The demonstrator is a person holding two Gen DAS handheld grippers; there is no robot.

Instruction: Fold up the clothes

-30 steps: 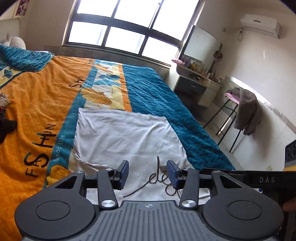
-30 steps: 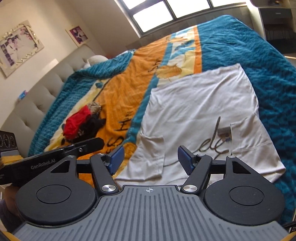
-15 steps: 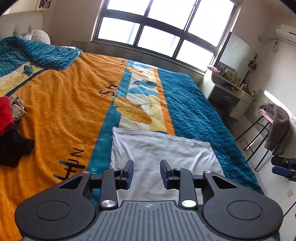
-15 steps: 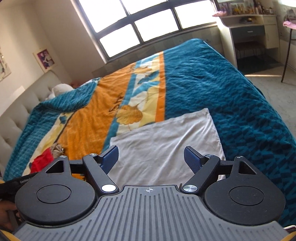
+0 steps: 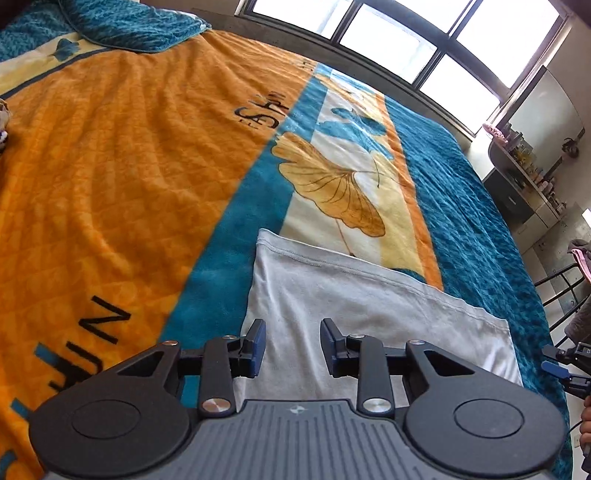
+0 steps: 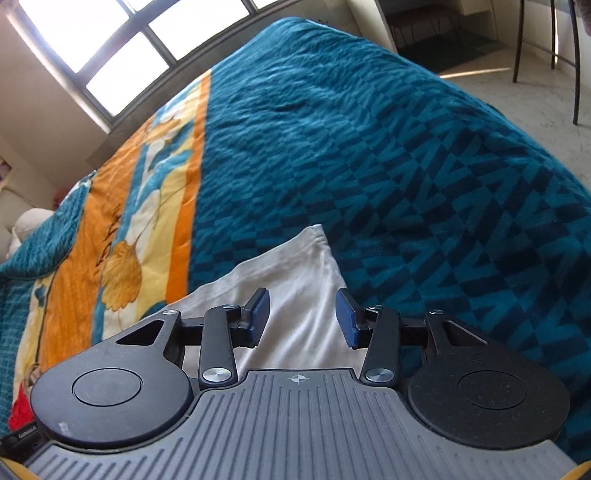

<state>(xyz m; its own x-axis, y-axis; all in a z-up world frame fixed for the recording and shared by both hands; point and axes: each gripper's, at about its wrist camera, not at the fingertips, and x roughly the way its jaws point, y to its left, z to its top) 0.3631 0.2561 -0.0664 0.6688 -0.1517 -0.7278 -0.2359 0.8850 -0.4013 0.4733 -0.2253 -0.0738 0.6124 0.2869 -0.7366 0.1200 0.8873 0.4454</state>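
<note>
A white T-shirt [image 5: 354,302] lies flat on the bed, its hem edge towards the window. My left gripper [image 5: 292,348] is open and empty, just above the shirt near its far left corner [image 5: 263,233]. My right gripper [image 6: 302,319] is open and empty, over the shirt [image 6: 295,273] near its far right corner [image 6: 316,229]. The near part of the shirt is hidden under both grippers. The tip of the right gripper shows at the right edge of the left wrist view [image 5: 565,365].
The bed has an orange, teal and cream blanket [image 5: 110,166]. A teal pillow [image 5: 129,22] lies at the head. Red clothing [image 6: 20,410] lies at the left. A dresser [image 5: 524,184] and a chair [image 5: 569,284] stand on the right by the floor.
Both grippers have moved forward and down along the shirt, from its printed near part to its far hem corners. Both stayed open.
</note>
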